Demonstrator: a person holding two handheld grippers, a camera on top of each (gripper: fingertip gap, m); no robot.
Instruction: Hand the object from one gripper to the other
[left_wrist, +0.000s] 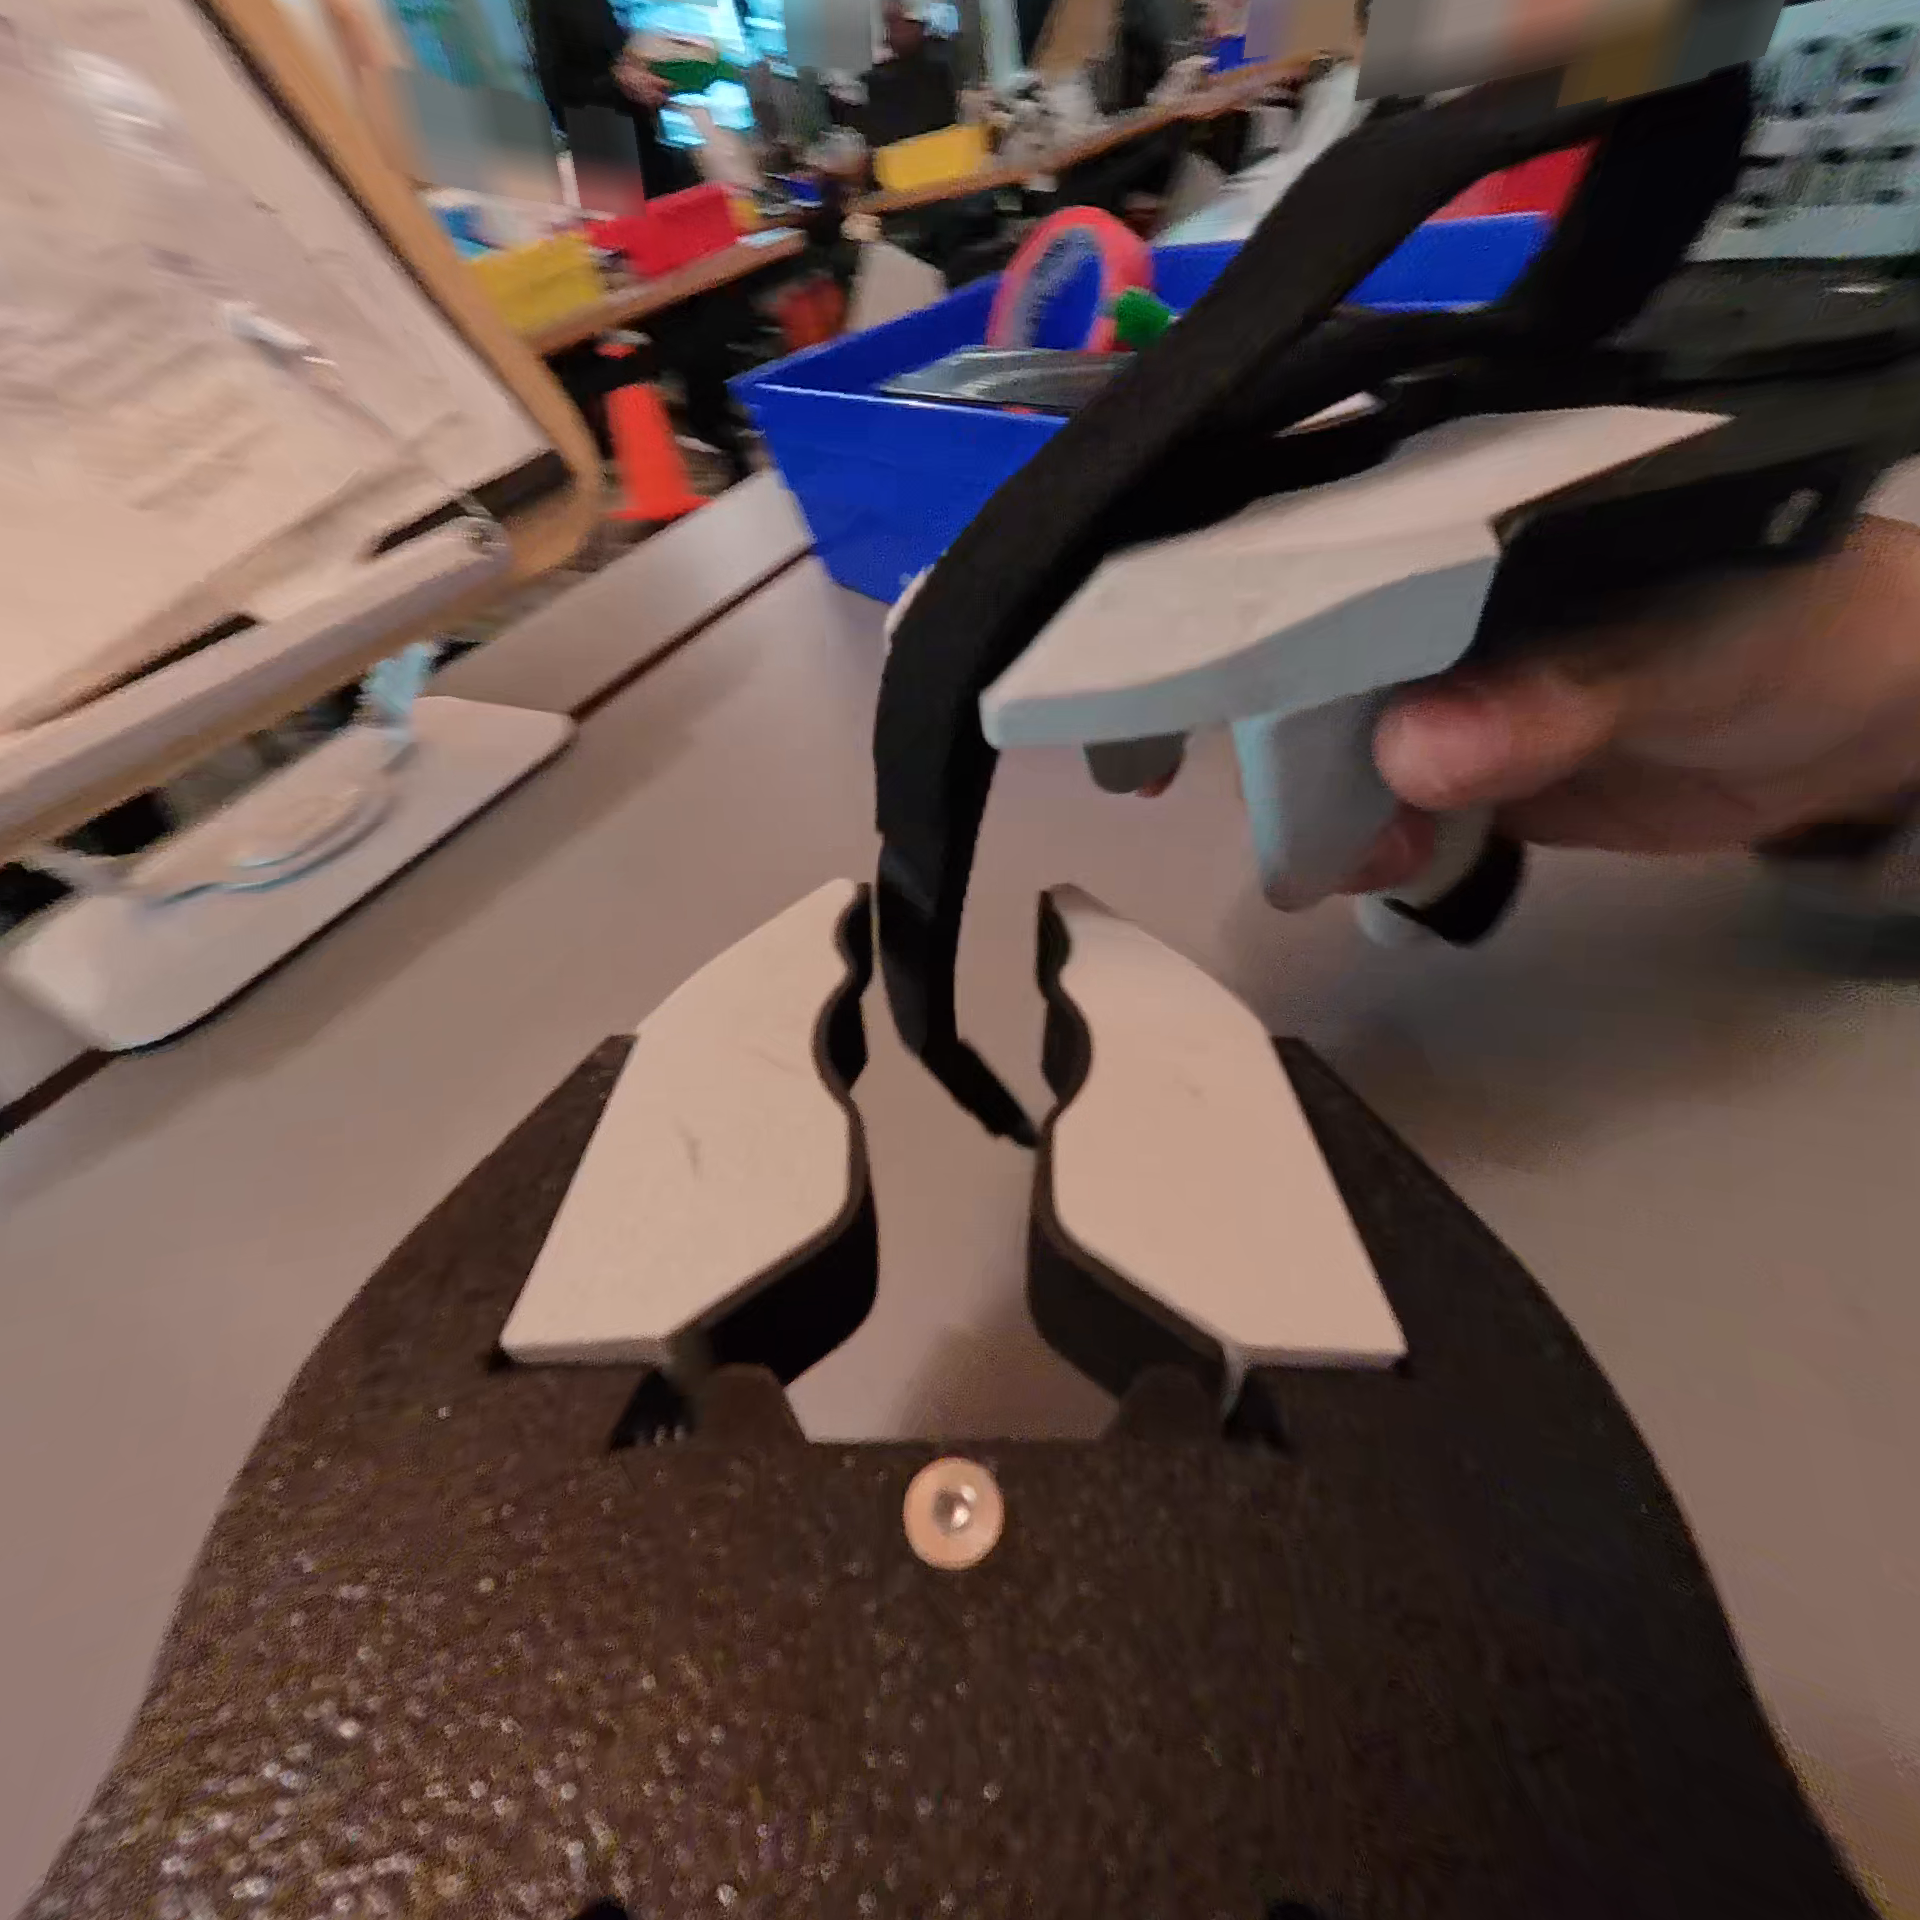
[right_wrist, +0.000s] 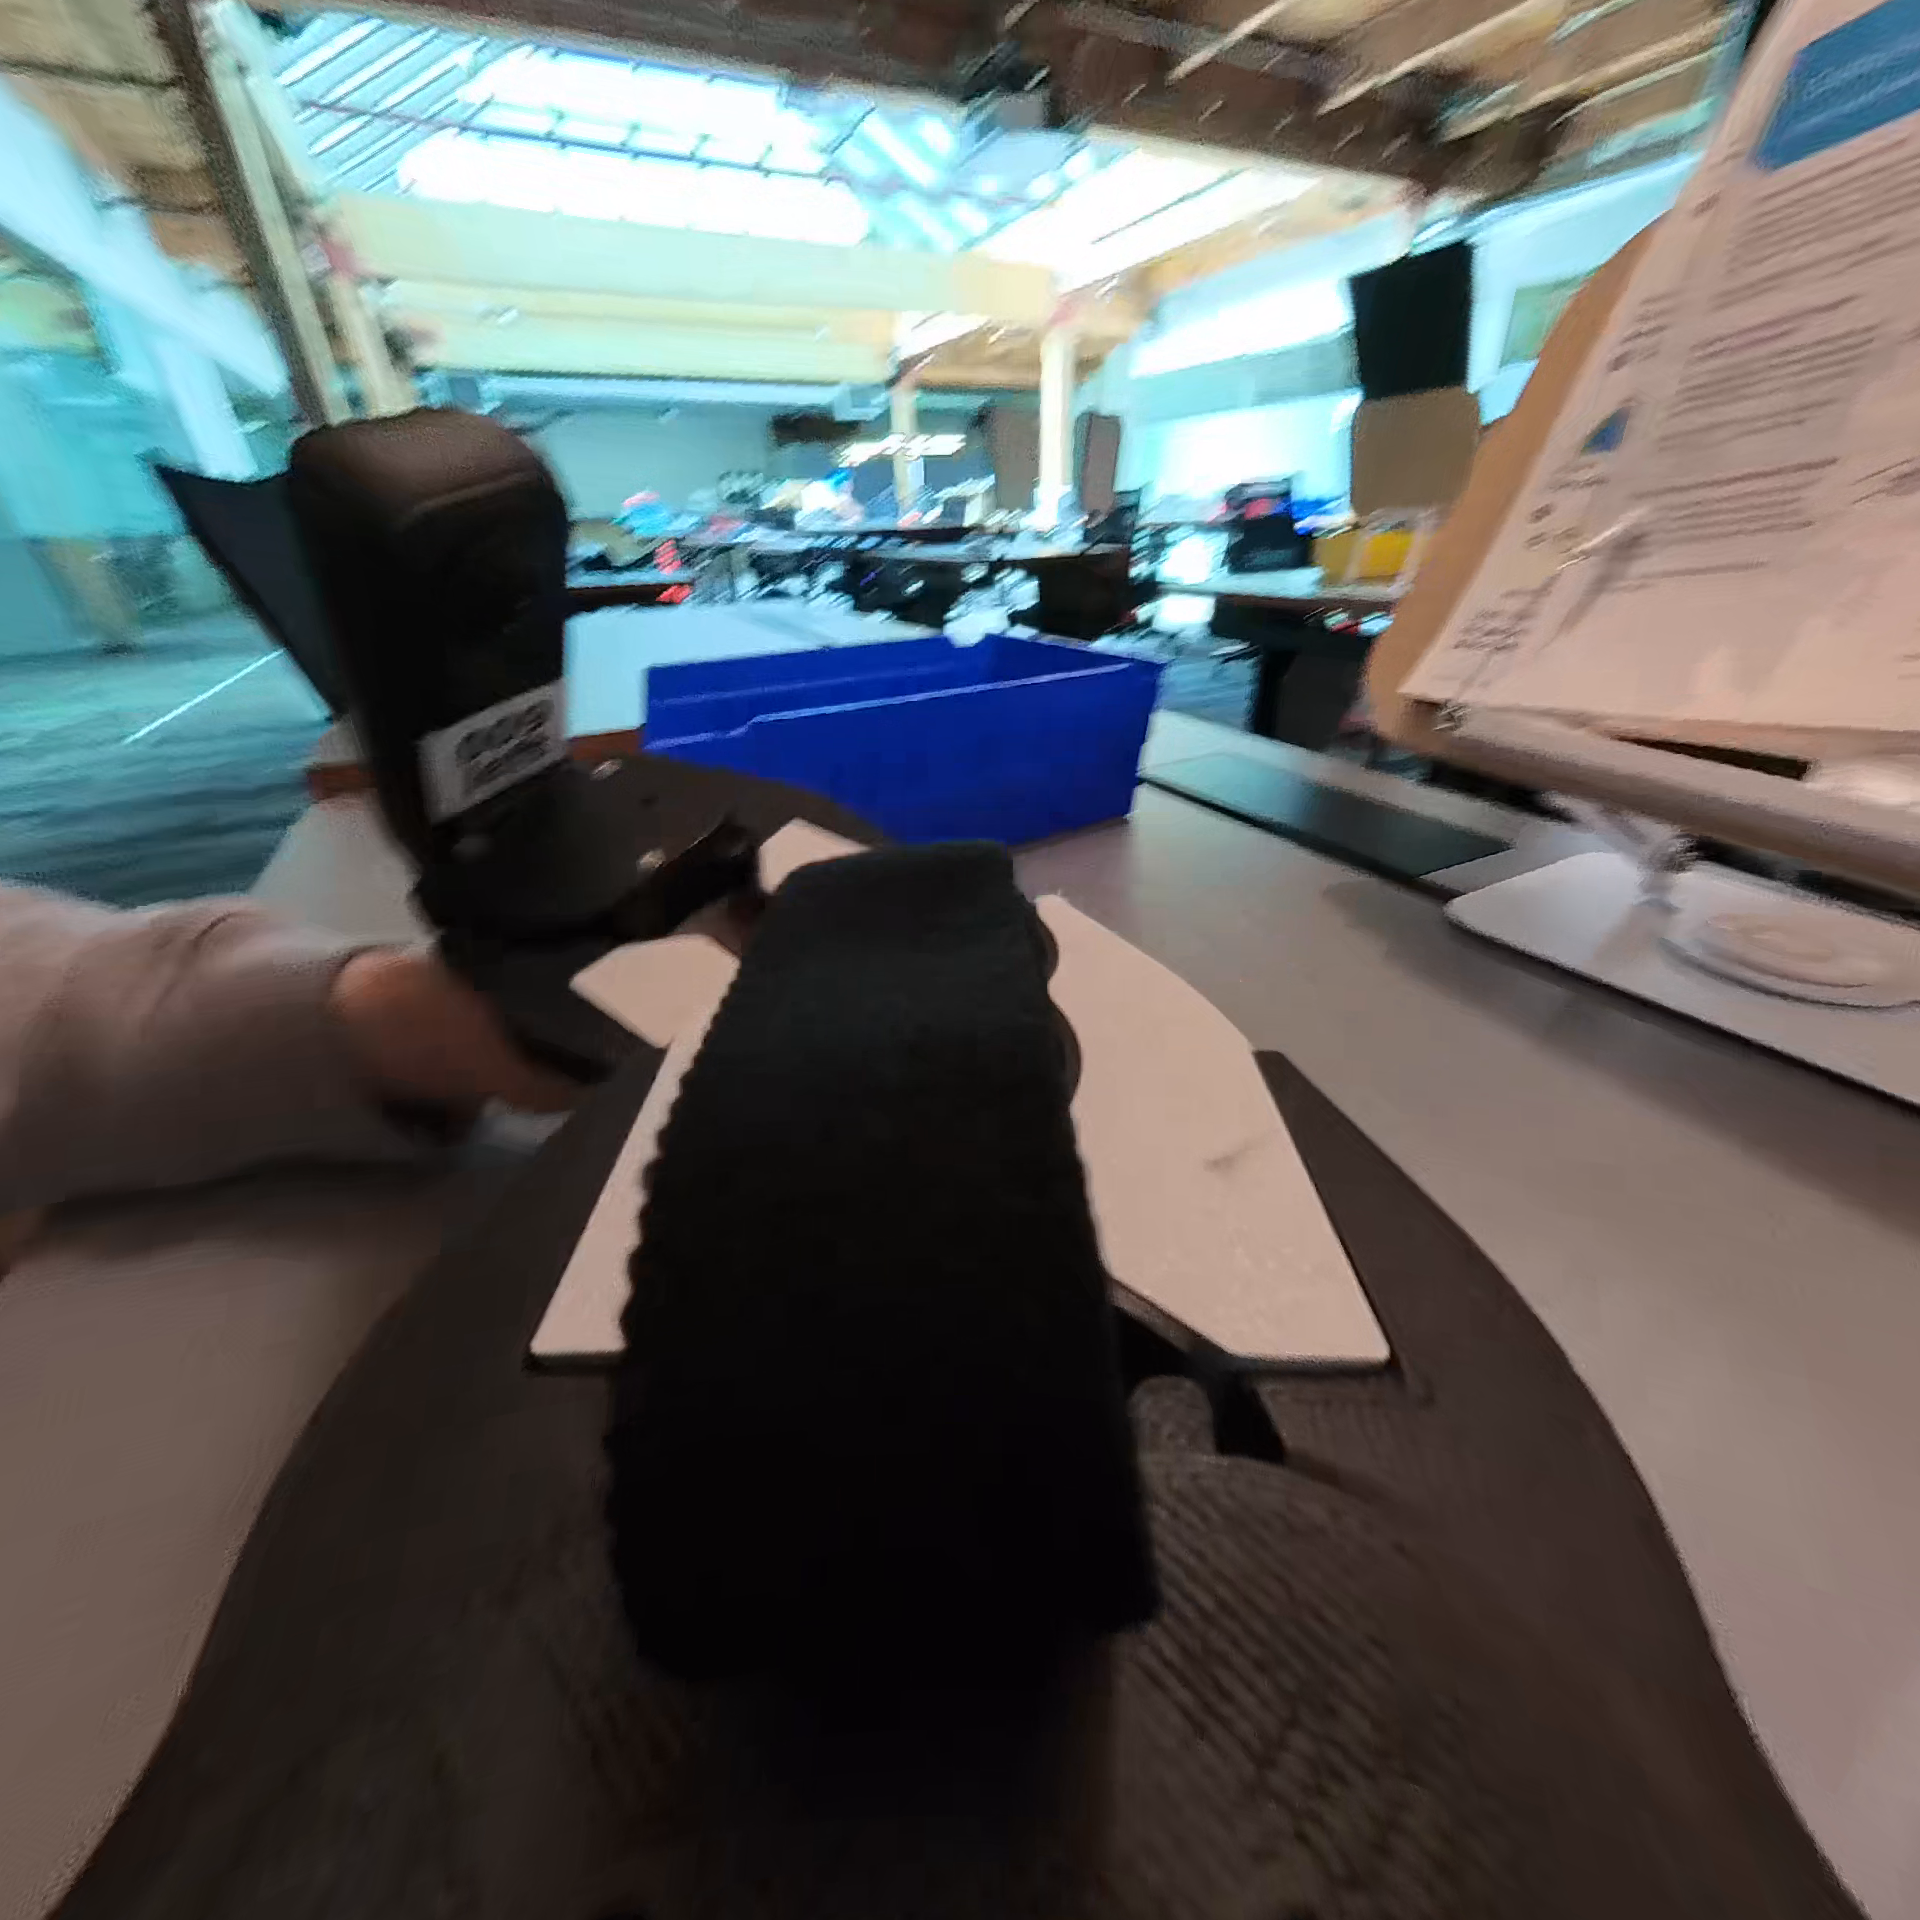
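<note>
Right gripper (left_wrist: 1029, 675) clamps a black strap (left_wrist: 925, 831); its end hangs between the left gripper's (left_wrist: 951, 914) parted fingers (left_wrist: 727, 1122).

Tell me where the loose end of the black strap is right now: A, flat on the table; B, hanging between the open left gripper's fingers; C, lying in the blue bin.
B: the strap drops from the right gripper into the gap of the open left gripper, which has not closed on it.
</note>
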